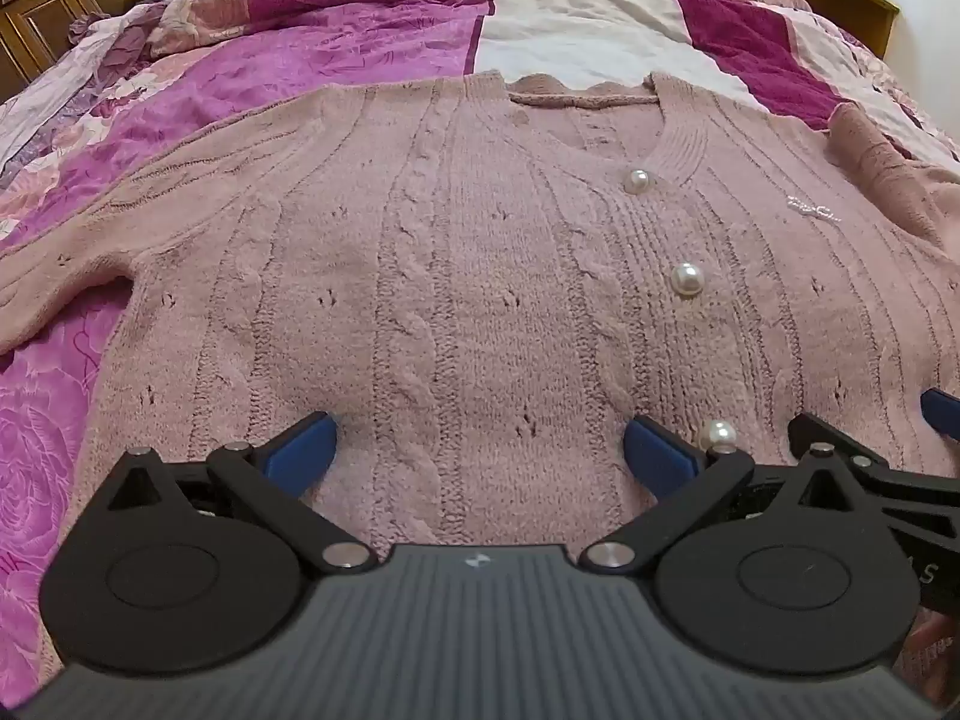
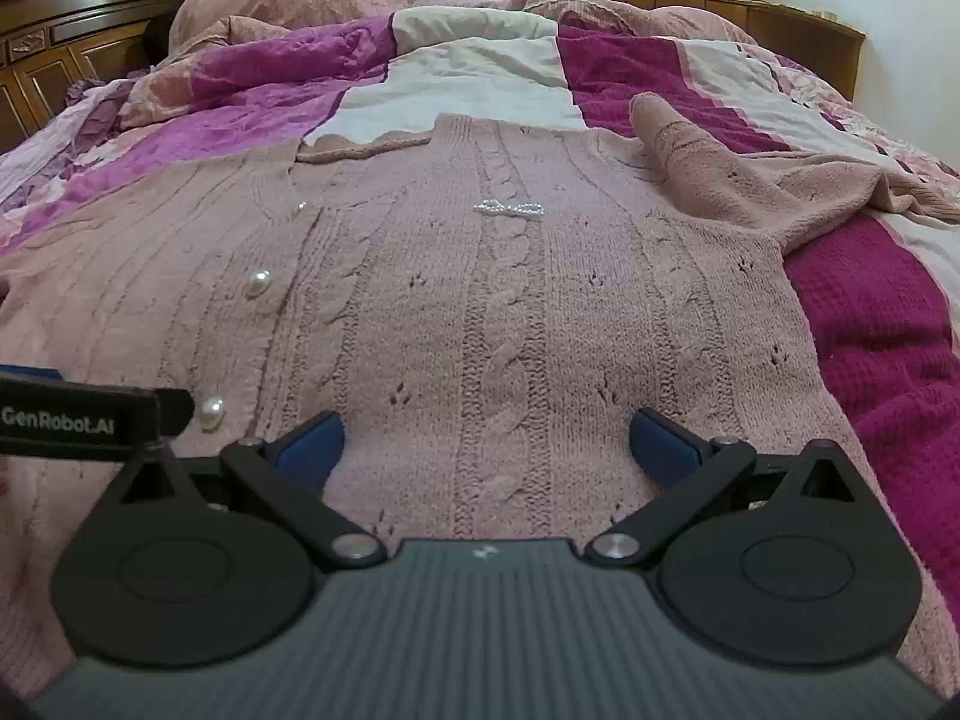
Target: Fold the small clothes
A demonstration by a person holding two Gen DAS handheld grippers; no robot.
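Both hand-held grippers, left (image 1: 480, 450) and right (image 2: 486, 444), hovered wide apart over the cardigan (image 1: 480, 240); fingers could snag its pearl buttons (image 1: 687, 279).

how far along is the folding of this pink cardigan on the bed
Done: the pink cardigan lies spread flat, front up, pearl buttons fastened, on the quilt. In hand: nothing; the left gripper and right gripper hover open above its lower part. Left: every fold; both sleeves lie out to the sides.

The left gripper (image 1: 480, 450) and right gripper (image 2: 486, 441) tilt downward side by side, jaws spread wide.
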